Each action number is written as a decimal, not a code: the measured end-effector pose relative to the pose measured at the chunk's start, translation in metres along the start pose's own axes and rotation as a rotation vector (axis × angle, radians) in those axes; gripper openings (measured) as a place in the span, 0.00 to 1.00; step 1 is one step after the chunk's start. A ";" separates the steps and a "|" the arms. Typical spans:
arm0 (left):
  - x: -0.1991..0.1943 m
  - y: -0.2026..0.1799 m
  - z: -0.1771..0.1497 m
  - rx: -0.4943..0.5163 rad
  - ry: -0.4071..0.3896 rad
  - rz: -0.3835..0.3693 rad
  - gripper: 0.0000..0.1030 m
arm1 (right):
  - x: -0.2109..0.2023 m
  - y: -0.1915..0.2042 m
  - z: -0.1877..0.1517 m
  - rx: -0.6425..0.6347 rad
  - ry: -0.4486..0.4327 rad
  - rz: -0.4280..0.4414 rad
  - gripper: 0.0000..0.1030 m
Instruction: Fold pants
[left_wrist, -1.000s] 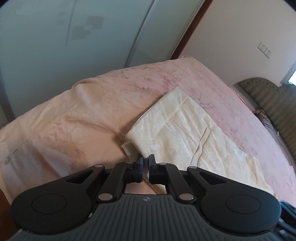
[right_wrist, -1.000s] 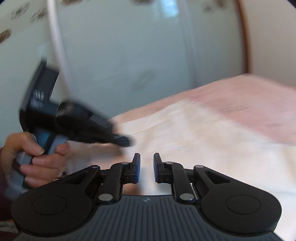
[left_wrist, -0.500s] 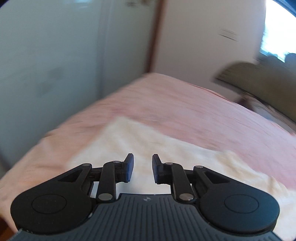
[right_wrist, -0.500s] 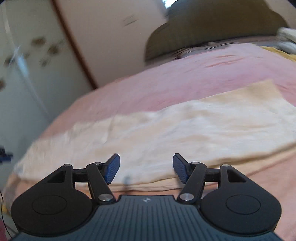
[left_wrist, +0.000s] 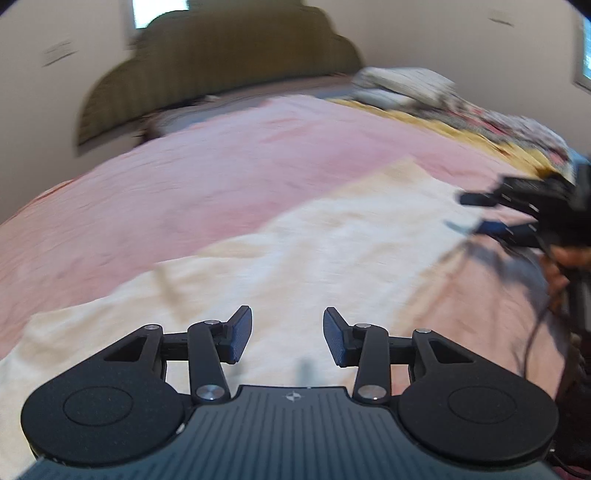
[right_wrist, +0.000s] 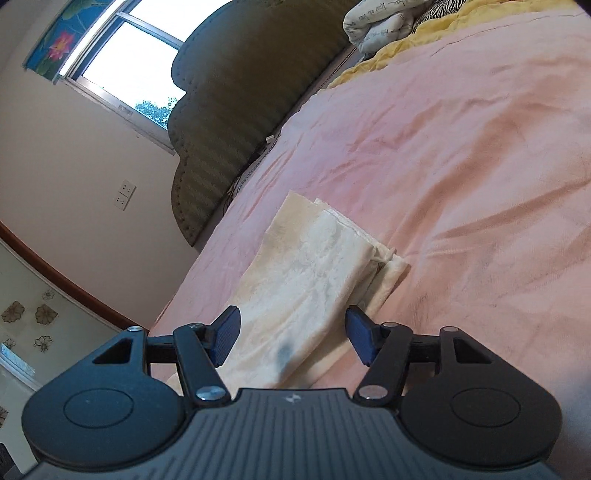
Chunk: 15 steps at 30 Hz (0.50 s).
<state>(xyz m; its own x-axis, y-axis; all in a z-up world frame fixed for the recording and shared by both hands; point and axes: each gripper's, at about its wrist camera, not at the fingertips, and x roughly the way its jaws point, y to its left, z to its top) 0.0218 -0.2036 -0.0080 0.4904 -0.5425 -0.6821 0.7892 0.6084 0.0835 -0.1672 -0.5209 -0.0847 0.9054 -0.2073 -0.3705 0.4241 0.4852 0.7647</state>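
The cream pants (left_wrist: 314, 258) lie folded into a long strip on the pink bedspread (left_wrist: 221, 177). My left gripper (left_wrist: 287, 339) hovers over the strip's middle, its jaws opening, and nothing is pinched between the pads. In the right wrist view the pants (right_wrist: 314, 266) run away from me towards one end with layered edges. My right gripper (right_wrist: 291, 338) hangs above their near part, jaws apart and closing, with the pads clear of the cloth. From the left wrist view, the right gripper (left_wrist: 456, 212) is at the strip's right end, held by a hand (left_wrist: 569, 258).
A padded olive headboard (right_wrist: 236, 96) stands at the bed's far end. Crumpled bedding and a yellow blanket (left_wrist: 424, 88) are piled near it. A window (right_wrist: 122, 62) and wall sockets (right_wrist: 123, 195) are on the wall beside the bed. Pink bedspread (right_wrist: 480, 166) stretches to the right of the pants.
Both views have swung from the wardrobe side round towards the headboard. Both pairs of jaws have gone from nearly shut to apart. The right gripper now shows at the left view's right edge.
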 end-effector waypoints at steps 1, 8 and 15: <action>0.005 -0.009 0.001 0.024 0.007 -0.028 0.46 | 0.002 -0.001 0.001 0.000 -0.006 -0.006 0.47; 0.046 -0.066 -0.006 0.241 -0.032 -0.043 0.48 | -0.002 -0.011 -0.002 0.054 -0.012 0.008 0.08; 0.067 -0.079 -0.011 0.292 -0.024 -0.015 0.31 | -0.015 -0.004 0.004 0.049 -0.056 0.069 0.06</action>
<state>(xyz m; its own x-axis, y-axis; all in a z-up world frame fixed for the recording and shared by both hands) -0.0117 -0.2814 -0.0689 0.4838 -0.5655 -0.6679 0.8676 0.4099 0.2815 -0.1827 -0.5232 -0.0800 0.9316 -0.2229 -0.2871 0.3600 0.4578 0.8129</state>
